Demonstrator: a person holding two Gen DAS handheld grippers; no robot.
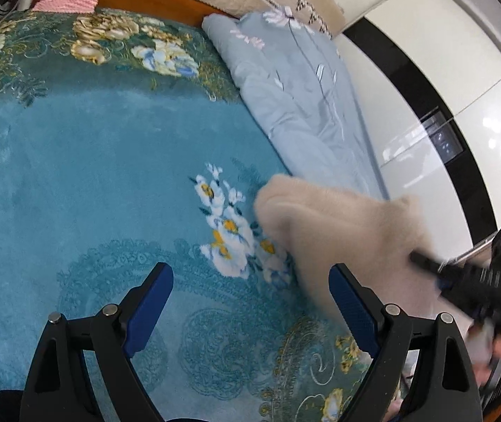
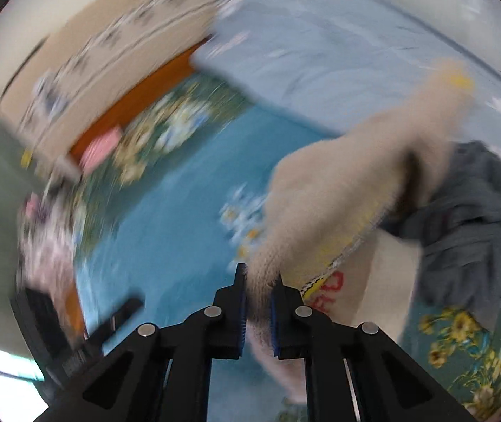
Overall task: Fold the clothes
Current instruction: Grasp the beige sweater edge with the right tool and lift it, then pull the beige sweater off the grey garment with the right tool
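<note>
The right tongs (image 2: 258, 281) clench a cream fluffy garment (image 2: 338, 190) above the bed's teal blanket (image 1: 92, 161); the left tongs (image 1: 250, 302) hang released. Through blur, the pinch seems thin, so it may slip.

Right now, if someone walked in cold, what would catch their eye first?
Probably the fuzzy beige sweater, pinched in the right tongs and hanging over the teal floral blanket. Next, the left tongs, open and empty above that blanket. A pale blue quilt lies along the blanket's far edge.
</note>
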